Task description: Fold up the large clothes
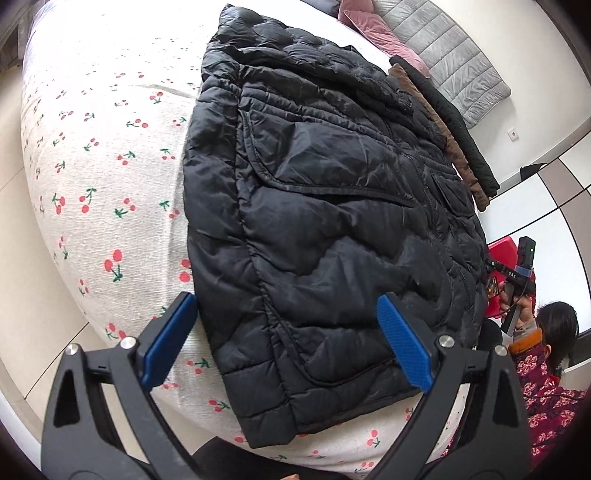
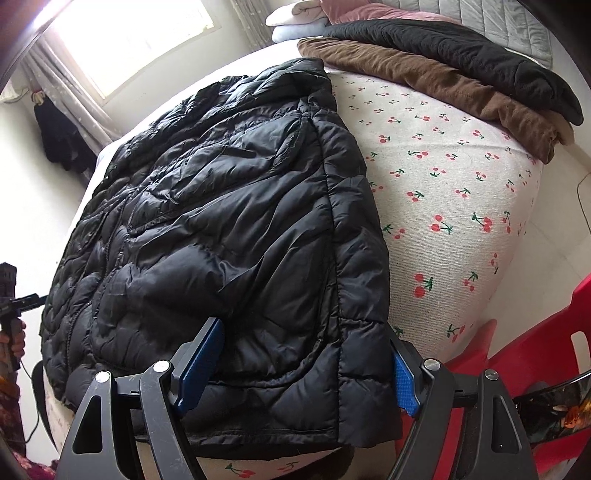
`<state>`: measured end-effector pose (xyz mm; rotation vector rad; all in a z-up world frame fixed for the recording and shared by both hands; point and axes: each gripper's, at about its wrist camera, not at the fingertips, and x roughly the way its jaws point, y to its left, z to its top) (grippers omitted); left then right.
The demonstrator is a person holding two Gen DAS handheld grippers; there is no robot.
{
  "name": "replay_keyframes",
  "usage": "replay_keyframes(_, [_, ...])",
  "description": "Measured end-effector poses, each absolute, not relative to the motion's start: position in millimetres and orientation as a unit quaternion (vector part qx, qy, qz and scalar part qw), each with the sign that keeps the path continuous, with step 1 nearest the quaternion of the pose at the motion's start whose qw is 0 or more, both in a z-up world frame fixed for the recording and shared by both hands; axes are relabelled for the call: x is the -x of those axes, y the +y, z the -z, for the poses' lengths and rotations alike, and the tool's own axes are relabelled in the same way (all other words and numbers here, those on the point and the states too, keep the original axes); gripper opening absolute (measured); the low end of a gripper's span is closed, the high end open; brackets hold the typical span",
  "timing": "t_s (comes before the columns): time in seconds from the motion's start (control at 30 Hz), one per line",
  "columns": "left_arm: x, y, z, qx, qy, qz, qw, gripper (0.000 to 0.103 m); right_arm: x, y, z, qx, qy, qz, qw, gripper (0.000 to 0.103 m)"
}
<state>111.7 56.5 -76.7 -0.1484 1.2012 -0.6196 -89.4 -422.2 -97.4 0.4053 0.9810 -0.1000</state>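
Observation:
A black quilted puffer jacket [image 1: 317, 206] lies flat on a bed with a cherry-print sheet [image 1: 92, 166]. Its hem faces me. My left gripper [image 1: 288, 339] is open, its blue pads [image 1: 170, 339] spread over the jacket's near left hem corner, holding nothing. In the right wrist view the jacket [image 2: 221, 229] fills the middle. My right gripper [image 2: 306, 365] is open, its blue pads [image 2: 199, 365] spread either side of the near right hem corner. The right gripper also shows in the left wrist view [image 1: 517, 277], beyond the jacket's right edge.
Folded brown [image 2: 424, 85] and black [image 2: 461, 48] garments lie on the bed's far right. Pink pillows [image 1: 376, 29] and a grey quilted pad [image 1: 443, 51] are at the head. A red plastic chair [image 2: 535, 354] stands by the bed's near right. A window [image 2: 129, 40] is behind.

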Motion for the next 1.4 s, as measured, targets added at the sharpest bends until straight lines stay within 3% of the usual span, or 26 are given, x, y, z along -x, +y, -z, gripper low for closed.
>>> replay_keyframes(0.17, [-106.9, 58.7, 84.2, 0.085, 0.548, 0.297, 0.777, 0.097, 94.6, -417.5, 98.2, -0.203, 0.469, 0.049, 0.858, 0.075])
replay_keyframes(0.27, [-95.0, 51.1, 85.1, 0.116, 0.544, 0.334, 0.761, 0.097, 93.2, -409.5, 96.7, -0.196, 0.467, 0.043, 0.861, 0.057])
replay_keyframes(0.33, [-83.6, 43.4, 86.5, 0.122, 0.533, 0.36, 0.756, 0.097, 91.1, -403.4, 94.6, -0.189, 0.461, 0.03, 0.866, 0.032])
replay_keyframes(0.37, [-78.2, 40.1, 87.9, 0.129, 0.528, 0.371, 0.753, 0.096, 90.2, -400.6, 93.9, -0.194, 0.457, 0.023, 0.868, 0.027])
replay_keyframes(0.4, [-73.6, 36.9, 90.8, 0.141, 0.529, 0.382, 0.745, 0.094, 89.2, -398.0, 93.3, -0.196, 0.453, 0.021, 0.869, 0.02])
replay_keyframes(0.43, [-70.0, 34.4, 91.9, 0.148, 0.528, 0.386, 0.742, 0.083, 88.2, -395.1, 91.9, -0.193, 0.45, 0.022, 0.871, 0.016])
replay_keyframes(0.47, [-65.5, 30.9, 92.2, 0.151, 0.527, 0.39, 0.741, 0.061, 88.3, -391.9, 89.4, -0.19, 0.446, 0.026, 0.874, 0.014])
replay_keyframes(0.5, [-61.1, 26.9, 92.5, 0.149, 0.528, 0.392, 0.738, 0.046, 87.7, -390.0, 86.5, -0.189, 0.444, 0.028, 0.875, 0.012])
replay_keyframes(0.53, [-57.4, 23.9, 92.2, 0.148, 0.528, 0.394, 0.737, 0.022, 87.3, -389.0, 82.5, -0.19, 0.441, 0.031, 0.877, 0.011])
replay_keyframes(0.57, [-52.8, 22.8, 89.5, 0.149, 0.523, 0.392, 0.742, 0.018, 89.8, -388.8, 75.2, -0.199, 0.43, 0.029, 0.88, 0.011])
replay_keyframes(0.77, [-27.8, 39.7, 38.1, 0.17, 0.439, 0.414, 0.779, 0.009, 111.3, -381.2, 9.8, -0.204, 0.344, 0.009, 0.916, 0.009])
replay_keyframes(1.0, [-24.7, 71.3, -41.6, 0.194, 0.333, 0.438, 0.812, 0.007, 112.5, -367.0, -67.6, -0.175, 0.271, 0.003, 0.947, 0.009])
replay_keyframes(1.23, [-122.9, 61.7, -113.6, 0.174, 0.279, 0.384, 0.863, 0.008, 47.2, -396.5, -116.9, -0.195, 0.239, 0.049, 0.95, 0.009])
replay_keyframes(1.4, [-224.5, 13.8, -131.8, 0.119, 0.278, 0.33, 0.894, 0.008, -45.5, -427.1, -120.3, -0.197, 0.252, 0.097, 0.942, 0.009])
